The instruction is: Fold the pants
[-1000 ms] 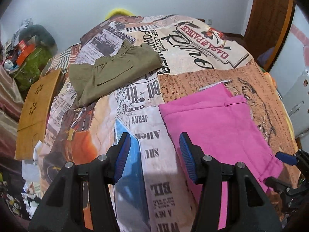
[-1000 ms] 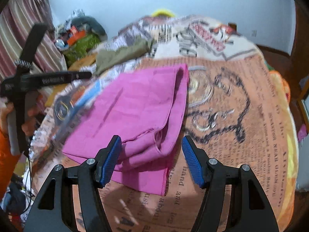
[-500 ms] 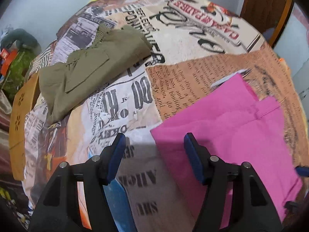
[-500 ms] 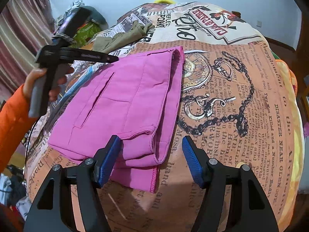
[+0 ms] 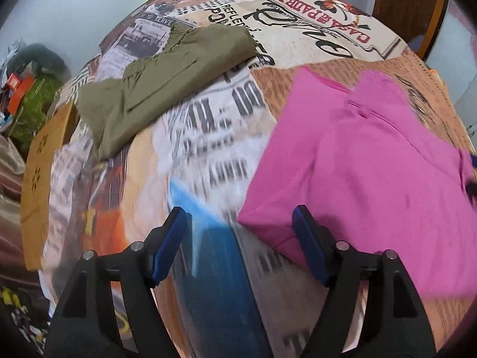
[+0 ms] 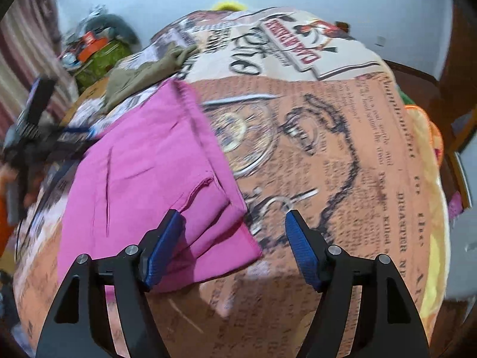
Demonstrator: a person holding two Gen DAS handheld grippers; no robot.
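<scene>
Pants lie folded (pink); only your right view shows the left gripper. Their corner sits between the right gripper's opening jaws, ungripped.

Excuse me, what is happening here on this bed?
A person is working on the pink pants lying flat on the printed bedspread, with a tool in each hand. The left tool and the right tool are opening near its two near corners; neither grips it yet. An olive garment lies farther back.

A bed with a newspaper-print bedspread carries folded pink pants and, apart, olive pants.
</scene>
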